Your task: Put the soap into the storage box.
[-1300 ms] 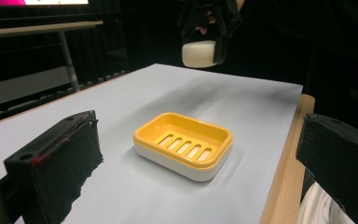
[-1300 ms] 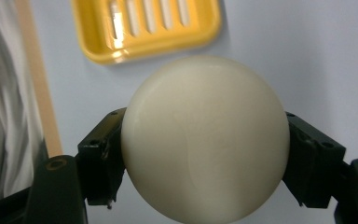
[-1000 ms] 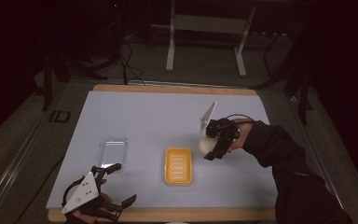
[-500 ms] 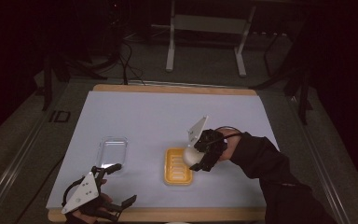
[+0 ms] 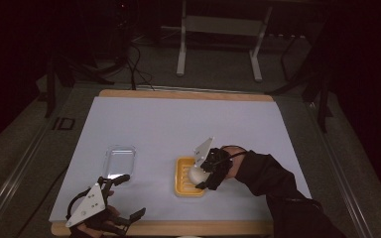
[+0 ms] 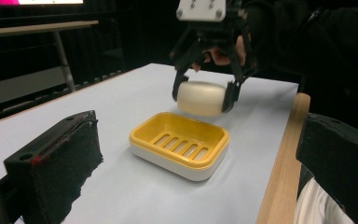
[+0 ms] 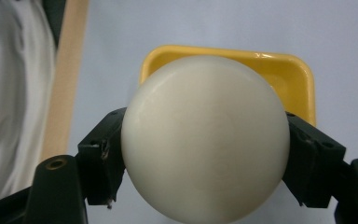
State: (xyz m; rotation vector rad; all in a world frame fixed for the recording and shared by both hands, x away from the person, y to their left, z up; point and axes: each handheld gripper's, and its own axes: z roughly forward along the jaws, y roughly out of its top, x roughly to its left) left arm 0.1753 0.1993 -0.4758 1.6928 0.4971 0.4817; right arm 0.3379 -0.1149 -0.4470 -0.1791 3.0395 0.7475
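A yellow soap dish [image 5: 179, 177] with a slotted insert sits near the table's front, right of centre. My right gripper [image 5: 202, 174] is shut on a white oval bar of soap [image 5: 195, 174] and holds it just above the dish [image 6: 144, 136], apart from it. In the left gripper view the soap [image 6: 200, 99] hangs over the dish's far side, pinched at both ends by the black fingers [image 6: 229, 95]. The soap [image 7: 205, 135] hides most of the dish [image 7: 261, 65] in the right gripper view. My left gripper [image 5: 129, 197] rests at the front left, open, with nothing between its jaws.
A clear plastic tray [image 5: 119, 159] lies left of the dish. The wooden front edge [image 5: 188, 228] of the table runs close to the dish. The pale sheet [image 5: 178, 124] covering the table stretches bare behind both. Table legs and cables stand beyond the far edge.
My right gripper has carried the soap leftward and down, from beside the dish to just above it. The left gripper has stayed put.
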